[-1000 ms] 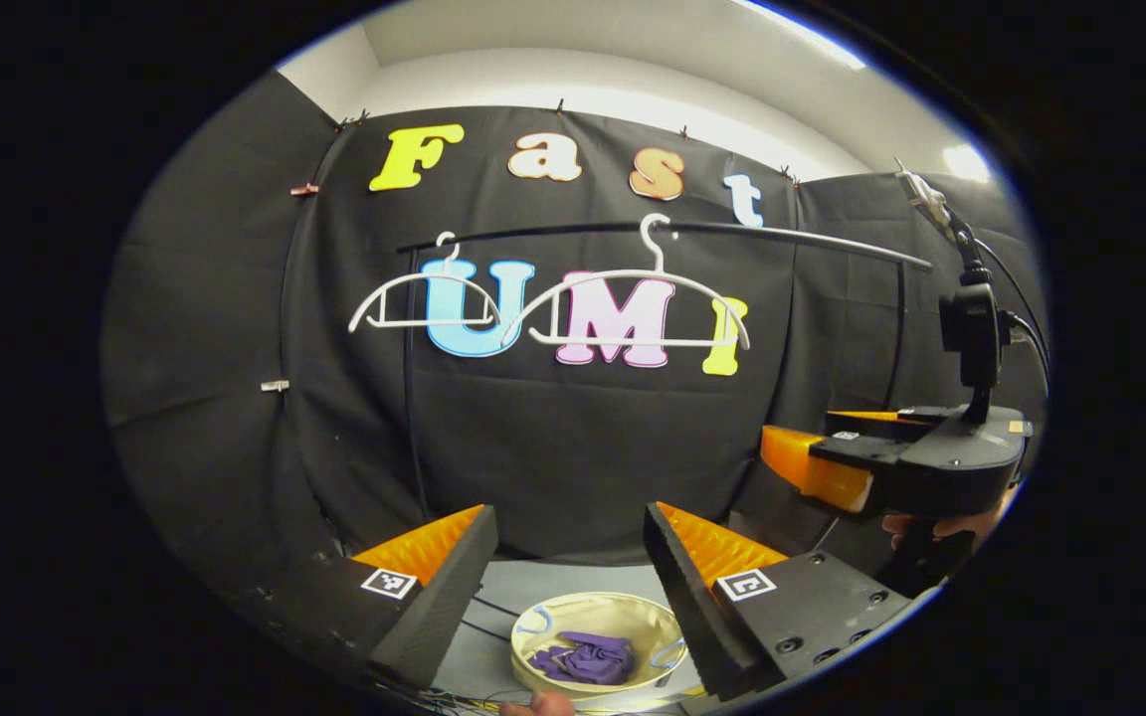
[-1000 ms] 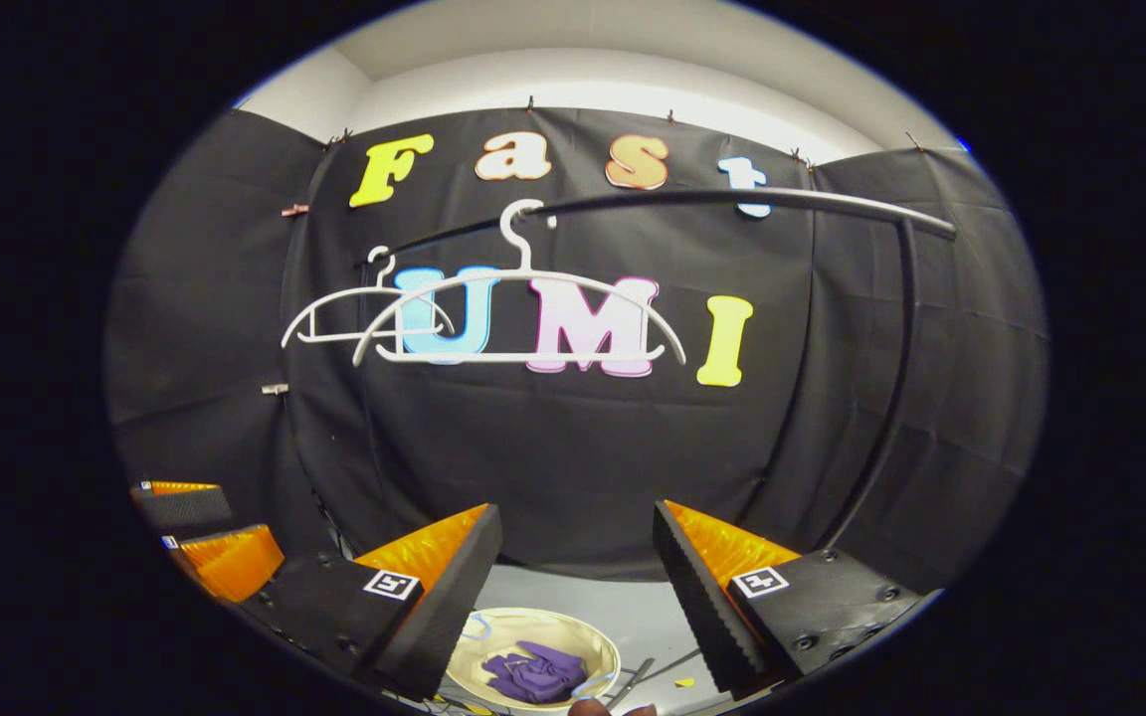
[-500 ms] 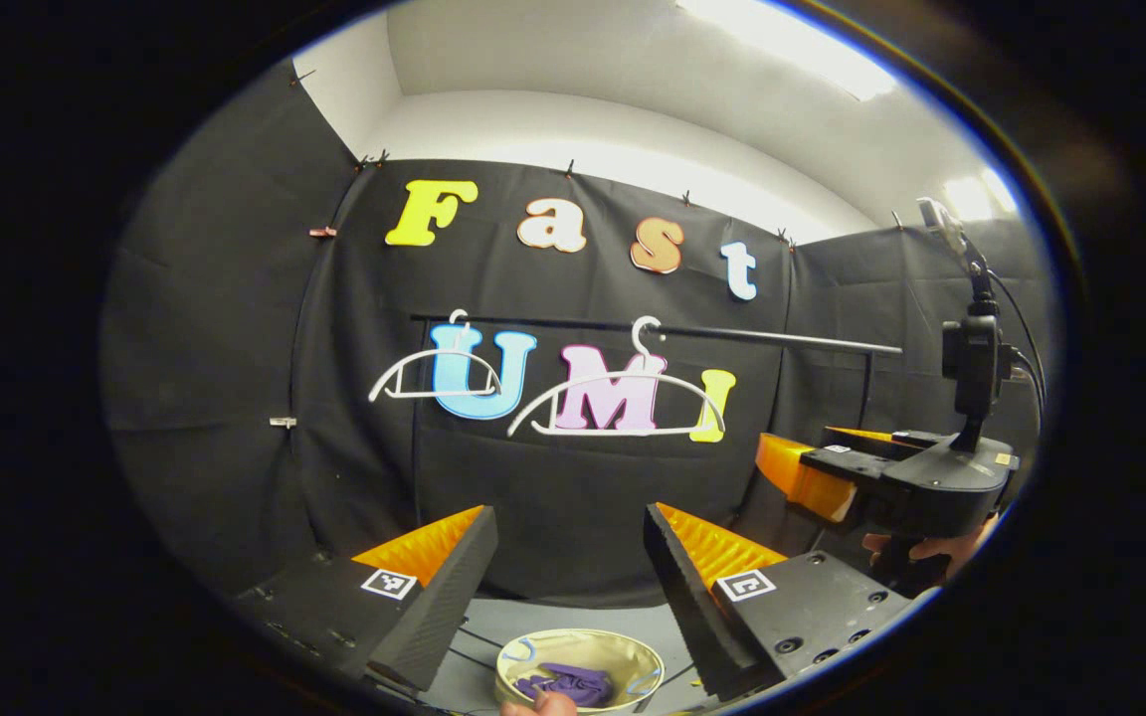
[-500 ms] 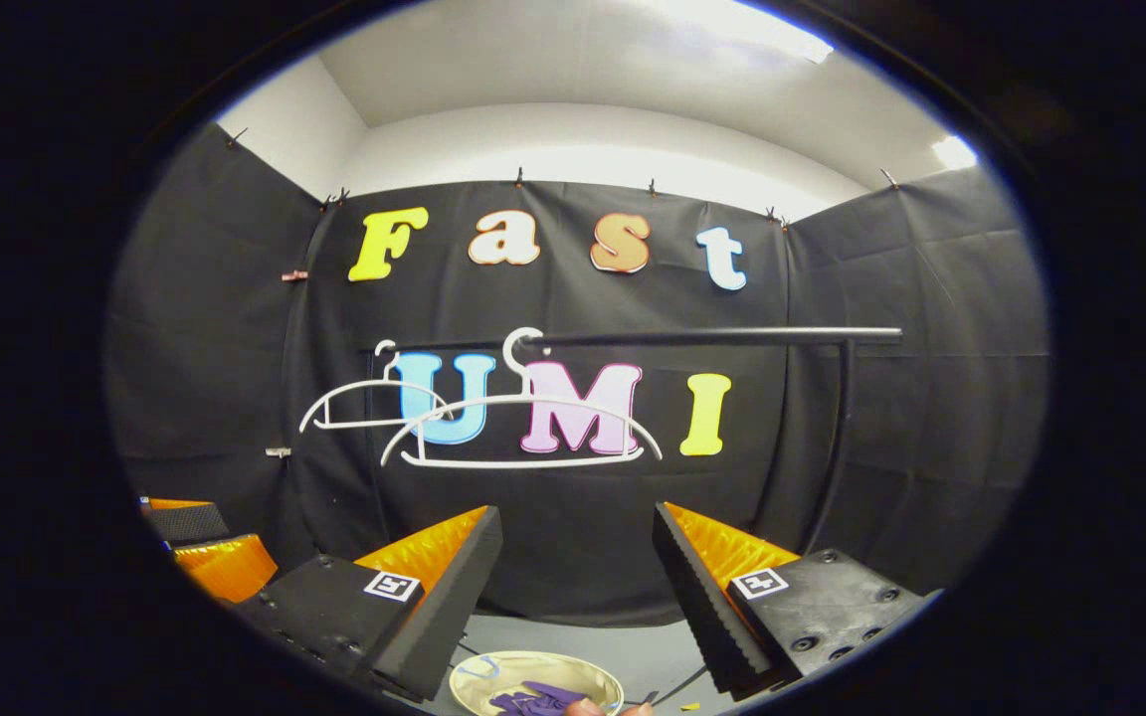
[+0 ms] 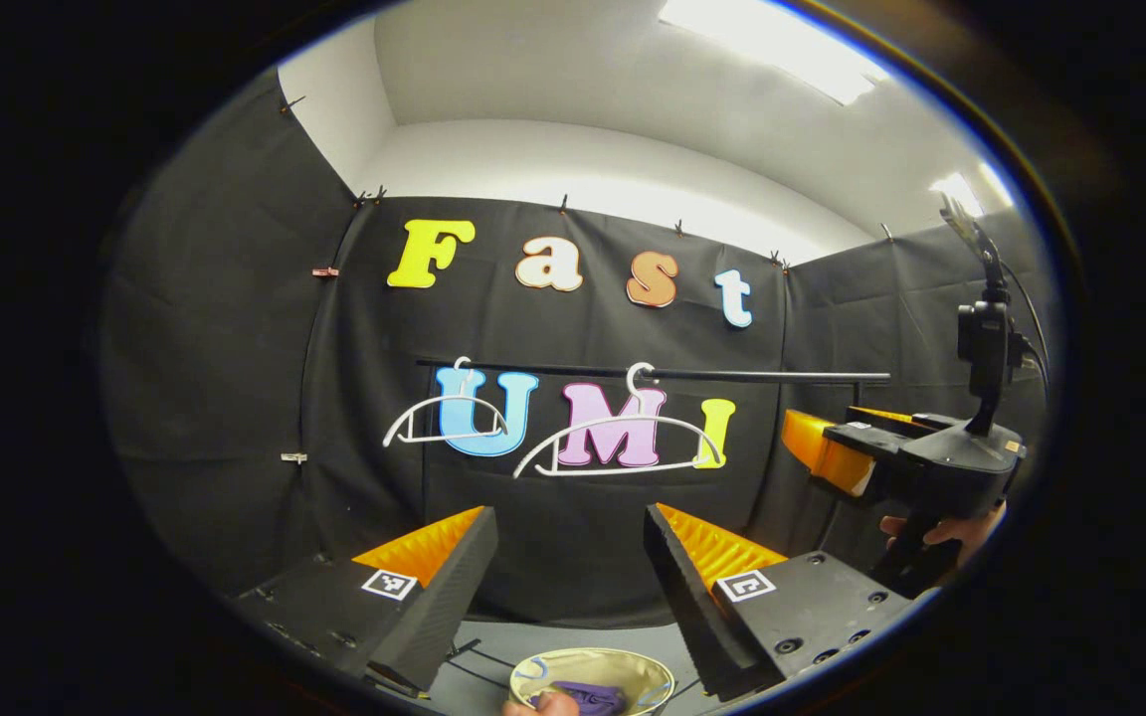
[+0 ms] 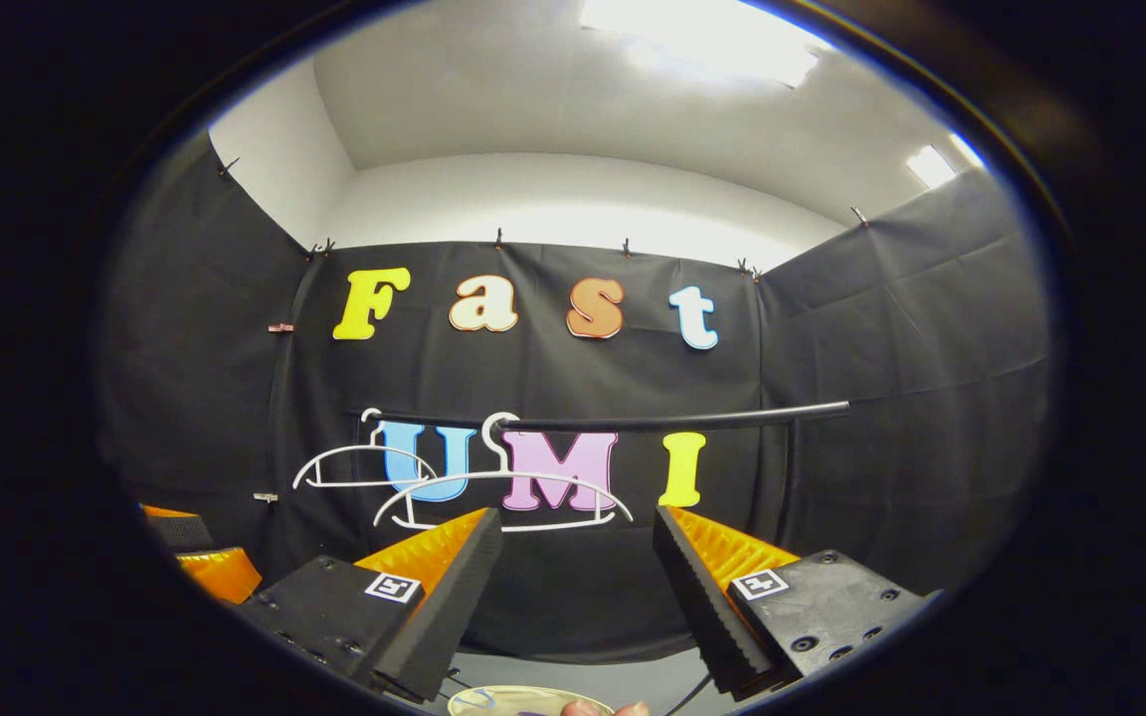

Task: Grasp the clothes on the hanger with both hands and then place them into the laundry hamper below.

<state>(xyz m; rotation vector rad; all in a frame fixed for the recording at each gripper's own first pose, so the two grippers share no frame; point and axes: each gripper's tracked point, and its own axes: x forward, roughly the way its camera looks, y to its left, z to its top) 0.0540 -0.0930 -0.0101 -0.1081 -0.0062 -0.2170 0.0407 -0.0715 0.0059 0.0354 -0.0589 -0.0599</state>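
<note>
Two bare white hangers hang on the black rail, with no clothes on them. A purple garment lies in the round cream hamper at the bottom edge, below and between the fingers of my left gripper, which is open and empty. My right gripper is also open and empty, pointing at the hangers and rail. Just the hamper rim peeks in below it. Both grippers are well back from the rail.
The right gripper is held by a hand at the right of the left gripper view. My left gripper sits at the lower left of the right gripper view. Black cloth walls close the booth. A fingertip shows at the bottom.
Both views have tilted upward: the hangers and rail sit lower and look smaller, more ceiling shows, and the hamper has slid to the bottom edge. Both grippers stayed open.
</note>
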